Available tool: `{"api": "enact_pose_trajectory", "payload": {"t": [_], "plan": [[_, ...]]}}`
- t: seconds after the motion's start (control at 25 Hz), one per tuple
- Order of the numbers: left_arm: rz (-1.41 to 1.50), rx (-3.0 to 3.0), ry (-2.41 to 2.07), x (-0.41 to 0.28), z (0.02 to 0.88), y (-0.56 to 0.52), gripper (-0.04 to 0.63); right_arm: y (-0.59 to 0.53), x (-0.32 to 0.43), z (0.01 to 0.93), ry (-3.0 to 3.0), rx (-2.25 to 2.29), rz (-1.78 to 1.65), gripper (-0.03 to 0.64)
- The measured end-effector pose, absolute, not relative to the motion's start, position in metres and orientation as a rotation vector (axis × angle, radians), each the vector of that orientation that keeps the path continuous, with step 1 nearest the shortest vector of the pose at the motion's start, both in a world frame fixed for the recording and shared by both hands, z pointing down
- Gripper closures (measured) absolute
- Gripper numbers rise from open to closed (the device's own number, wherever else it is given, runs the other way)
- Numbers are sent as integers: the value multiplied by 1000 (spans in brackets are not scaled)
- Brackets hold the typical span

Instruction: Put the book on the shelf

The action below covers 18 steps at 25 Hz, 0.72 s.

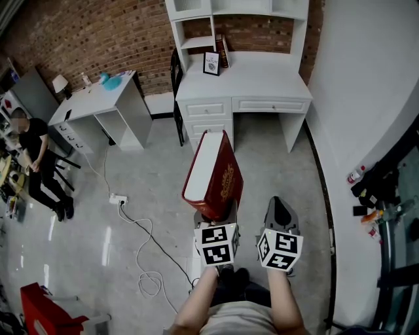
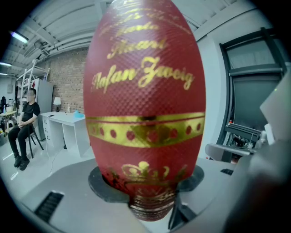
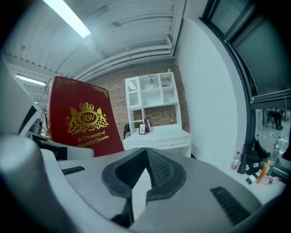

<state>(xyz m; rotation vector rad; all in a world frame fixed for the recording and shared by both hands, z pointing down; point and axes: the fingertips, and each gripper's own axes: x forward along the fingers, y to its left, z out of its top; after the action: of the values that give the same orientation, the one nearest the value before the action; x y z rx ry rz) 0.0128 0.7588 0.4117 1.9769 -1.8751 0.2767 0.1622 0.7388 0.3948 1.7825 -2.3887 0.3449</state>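
A thick red book with gold print stands upright over the floor, spine toward me, with my left gripper shut on its lower end. In the left gripper view the book's spine fills the middle, and the left gripper has both pads pressed against its sides. My right gripper is held just right of the book, shut and empty. From the right gripper view, the closed right gripper sits low and the book's cover stands at the left. The white shelf unit sits on a white desk ahead.
A framed picture and a few books stand on the desk under the shelf. A second white desk and a seated person are at the left. A power strip with cable lies on the floor. Bottles stand by the right wall.
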Motion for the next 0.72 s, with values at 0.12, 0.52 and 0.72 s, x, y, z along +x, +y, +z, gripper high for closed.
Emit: {"api": "enact_pose_trajectory", "payload": {"t": [0.12,0.52,0.72], "plan": [[266,1970,-1881,16,412,753,348,733,166,397,-2393,1764,348,601],[272,1926,-1885,33,423,737,348,713,190,414,-2403,1725,400,600],[283,1909,-1901,32,425,728,348,704,191,423,-2403,1707,424,600]]}}
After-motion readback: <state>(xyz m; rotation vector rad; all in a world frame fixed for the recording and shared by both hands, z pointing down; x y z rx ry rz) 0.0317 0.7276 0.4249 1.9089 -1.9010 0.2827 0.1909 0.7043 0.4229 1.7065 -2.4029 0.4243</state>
